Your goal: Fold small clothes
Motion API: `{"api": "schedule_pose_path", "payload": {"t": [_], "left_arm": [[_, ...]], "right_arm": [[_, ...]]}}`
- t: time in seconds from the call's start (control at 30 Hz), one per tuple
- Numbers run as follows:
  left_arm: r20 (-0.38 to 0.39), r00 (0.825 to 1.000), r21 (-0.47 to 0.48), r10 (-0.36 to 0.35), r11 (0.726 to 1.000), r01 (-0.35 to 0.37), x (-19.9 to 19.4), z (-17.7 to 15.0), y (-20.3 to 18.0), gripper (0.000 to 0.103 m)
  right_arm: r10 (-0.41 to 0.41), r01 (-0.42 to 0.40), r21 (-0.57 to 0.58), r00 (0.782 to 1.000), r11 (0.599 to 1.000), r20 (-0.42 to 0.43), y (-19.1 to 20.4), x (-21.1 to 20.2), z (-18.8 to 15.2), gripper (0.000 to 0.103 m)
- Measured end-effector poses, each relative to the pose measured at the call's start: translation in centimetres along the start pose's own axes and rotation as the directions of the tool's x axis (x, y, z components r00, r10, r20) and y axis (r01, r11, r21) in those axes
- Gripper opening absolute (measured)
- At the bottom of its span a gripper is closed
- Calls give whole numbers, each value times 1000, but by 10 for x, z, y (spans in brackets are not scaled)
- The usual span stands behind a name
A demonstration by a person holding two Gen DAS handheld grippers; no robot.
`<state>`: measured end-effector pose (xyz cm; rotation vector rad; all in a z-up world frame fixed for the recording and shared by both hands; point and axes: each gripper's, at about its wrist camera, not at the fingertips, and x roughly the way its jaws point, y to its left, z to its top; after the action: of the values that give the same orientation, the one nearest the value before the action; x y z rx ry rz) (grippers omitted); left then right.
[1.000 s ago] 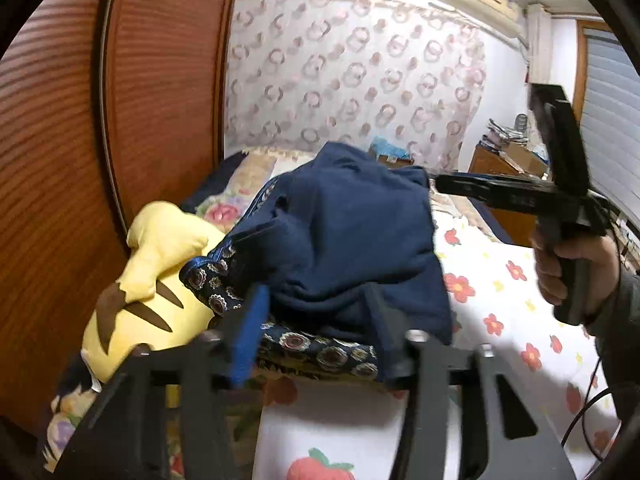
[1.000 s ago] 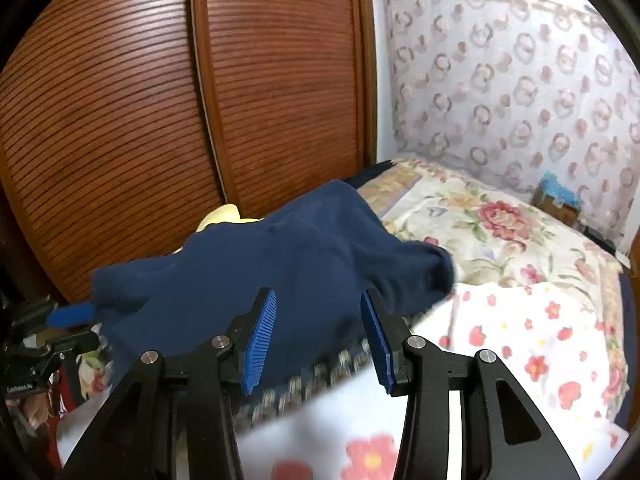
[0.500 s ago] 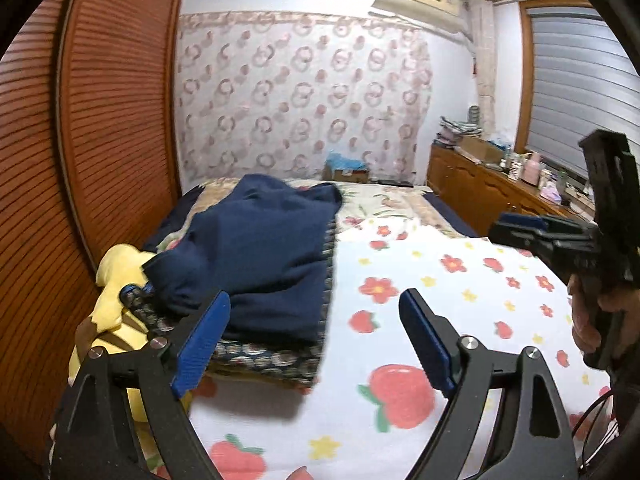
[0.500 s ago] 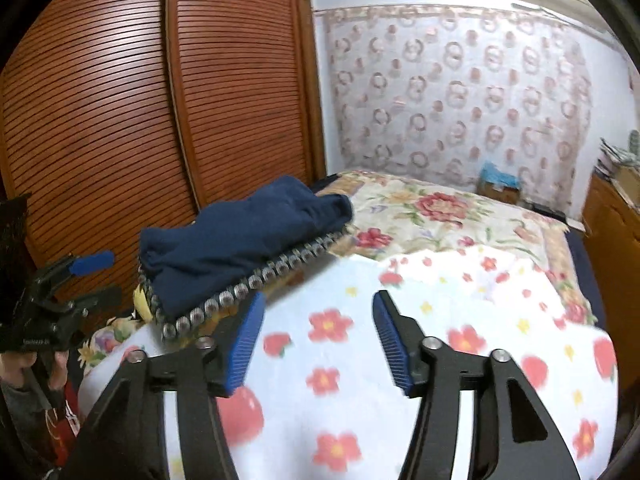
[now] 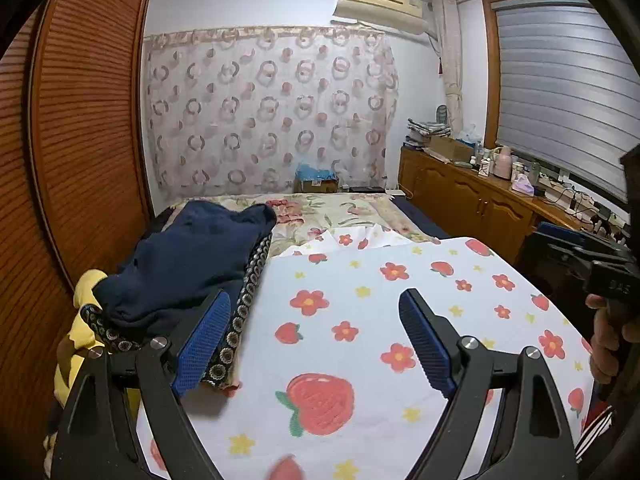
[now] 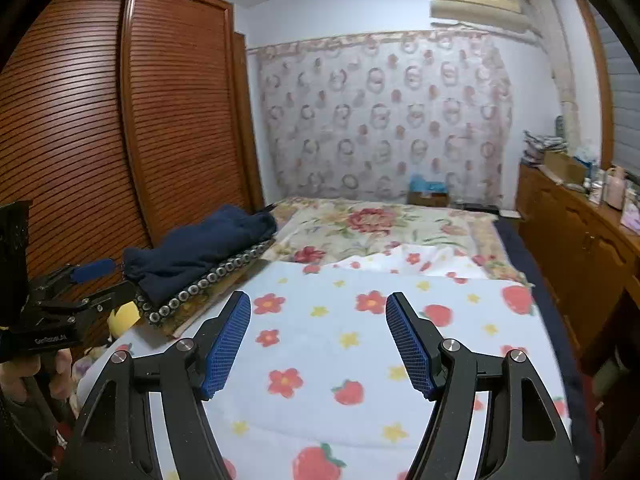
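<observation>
Both the left hand-held gripper (image 5: pixel 316 336) and right hand-held gripper (image 6: pixel 318 340) gape empty over the bed (image 6: pixel 360 344); the folded navy garment (image 5: pixel 188 256) lies at ten o'clock.

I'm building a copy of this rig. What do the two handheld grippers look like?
Both the left gripper and the right gripper have black angular frames with silver bolts. Their fingers carry blue textured pads. Seen from the right wrist view, the left body bears small white lettering, too small to read.

Only blurred, unreadable lettering shows on the left tool (image 6: pixel 80 280).
</observation>
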<state>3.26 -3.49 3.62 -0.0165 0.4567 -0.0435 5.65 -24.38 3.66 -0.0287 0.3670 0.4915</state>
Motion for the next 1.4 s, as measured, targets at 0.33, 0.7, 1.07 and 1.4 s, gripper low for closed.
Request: {"api": "schedule_pose_path", "payload": {"t": [0.33, 0.7, 1.07, 1.4], "left_arm": [[12, 1000, 12, -4, 1000, 4, -7, 8, -21, 87], [9, 1000, -4, 4, 1000, -4, -6, 7, -28, 87], [8, 1000, -2, 3, 1000, -3, -8, 7, -28, 87], [9, 1000, -3, 2, 1000, -2, -8, 7, -28, 87]], "right_arm": [[-104, 102, 44, 993, 994, 50, 26, -28, -23, 72], [-134, 131, 59, 989, 990, 55, 39, -16, -33, 72], [-133, 130, 64, 990, 989, 48, 27, -21, -31, 72], [-126, 123, 60, 991, 991, 48, 21, -23, -29, 72]]}}
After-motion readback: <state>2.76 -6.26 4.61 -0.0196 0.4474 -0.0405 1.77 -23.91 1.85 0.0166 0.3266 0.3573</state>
